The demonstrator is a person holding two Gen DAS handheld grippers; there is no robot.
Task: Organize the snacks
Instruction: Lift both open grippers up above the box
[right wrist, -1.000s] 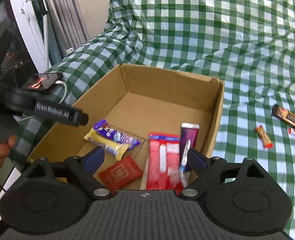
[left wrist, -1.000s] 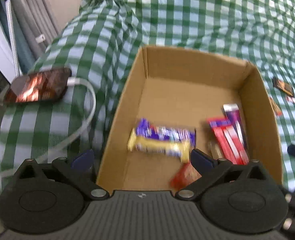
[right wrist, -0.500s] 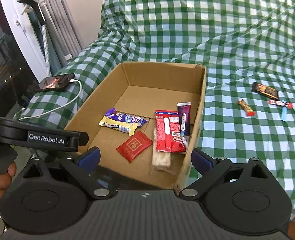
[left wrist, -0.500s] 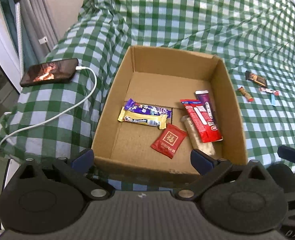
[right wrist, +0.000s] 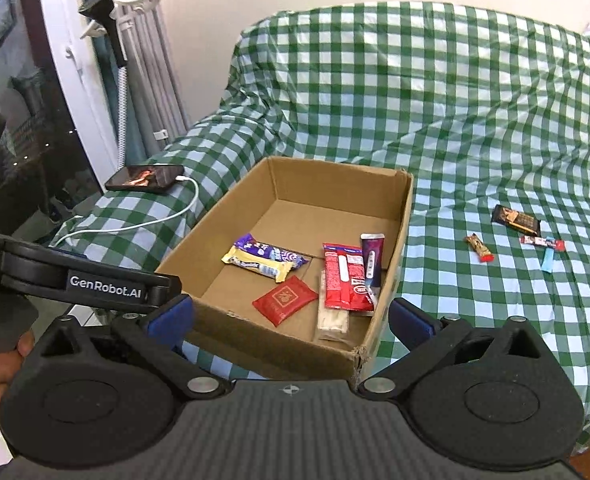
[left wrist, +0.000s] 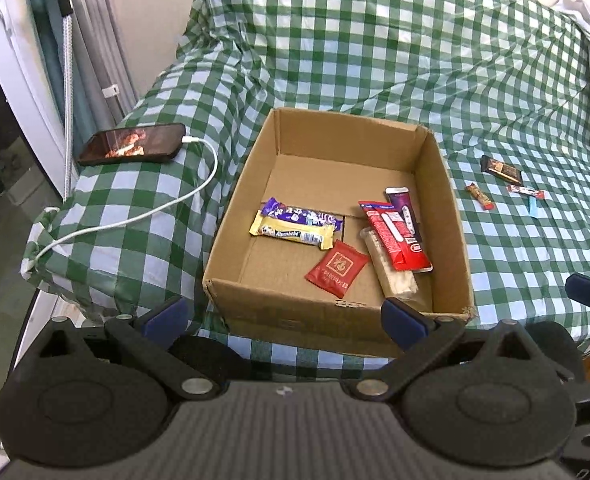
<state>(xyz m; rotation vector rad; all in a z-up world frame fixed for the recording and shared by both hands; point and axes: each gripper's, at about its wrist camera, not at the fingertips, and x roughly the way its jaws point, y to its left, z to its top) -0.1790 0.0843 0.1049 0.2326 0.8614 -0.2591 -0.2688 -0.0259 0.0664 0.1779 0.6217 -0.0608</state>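
Observation:
An open cardboard box (left wrist: 447,196) (right wrist: 405,220) sits on the green checked cloth. Inside lie a purple bar (left wrist: 301,216), a yellow bar (left wrist: 291,234), a red square packet (left wrist: 337,268) (right wrist: 286,300), a red wrapper (left wrist: 393,234) (right wrist: 345,276), a purple stick (left wrist: 403,208) and a pale bar (left wrist: 391,272). Several small snacks lie on the cloth to the right: a dark bar (left wrist: 501,169) (right wrist: 515,218), an orange bar (left wrist: 479,196) (right wrist: 479,247), a red-white stick (left wrist: 525,191) and a blue stick (right wrist: 547,260). My left gripper (left wrist: 283,316) and right gripper (right wrist: 289,318) are open, empty, held back from the box's near edge.
A phone (left wrist: 133,148) (right wrist: 145,178) on a white charging cable (left wrist: 143,216) lies on the cloth left of the box. A window frame and curtain (right wrist: 95,80) stand at the far left. The left gripper's body (right wrist: 83,280) shows in the right wrist view.
Both grippers have pulled back and up from the box, so the whole box and the loose snacks on the right are in view. Nothing was picked up.

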